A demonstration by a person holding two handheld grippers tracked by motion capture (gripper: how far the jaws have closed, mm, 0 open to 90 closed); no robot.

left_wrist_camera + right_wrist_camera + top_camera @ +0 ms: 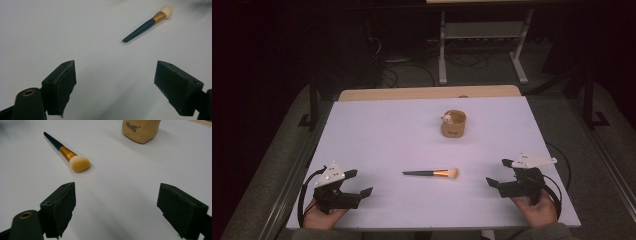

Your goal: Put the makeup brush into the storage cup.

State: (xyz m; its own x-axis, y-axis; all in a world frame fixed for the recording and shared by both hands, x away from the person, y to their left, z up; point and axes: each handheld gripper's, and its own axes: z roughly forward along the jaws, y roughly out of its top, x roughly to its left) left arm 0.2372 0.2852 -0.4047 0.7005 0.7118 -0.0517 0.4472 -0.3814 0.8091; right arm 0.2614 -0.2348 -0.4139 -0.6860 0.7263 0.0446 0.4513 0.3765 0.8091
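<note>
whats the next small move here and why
Probably ease the right gripper toward the makeup brush, since its bristle end lies nearest that side. Both grippers are open and empty, the left gripper too, and the brush lies flat, untouched.

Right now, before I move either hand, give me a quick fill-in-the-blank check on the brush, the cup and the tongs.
1. The makeup brush lies flat on the white table, between the left tongs and the ____ tongs.
2. The brush's pale head points toward the right tongs; its dark ____ points toward the left ones.
3. The tan cup stands ____ the brush, toward the table's far edge.
4. Both tongs are ____, with nothing between their jaws.

Missing words: right; handle; beyond; open
</note>
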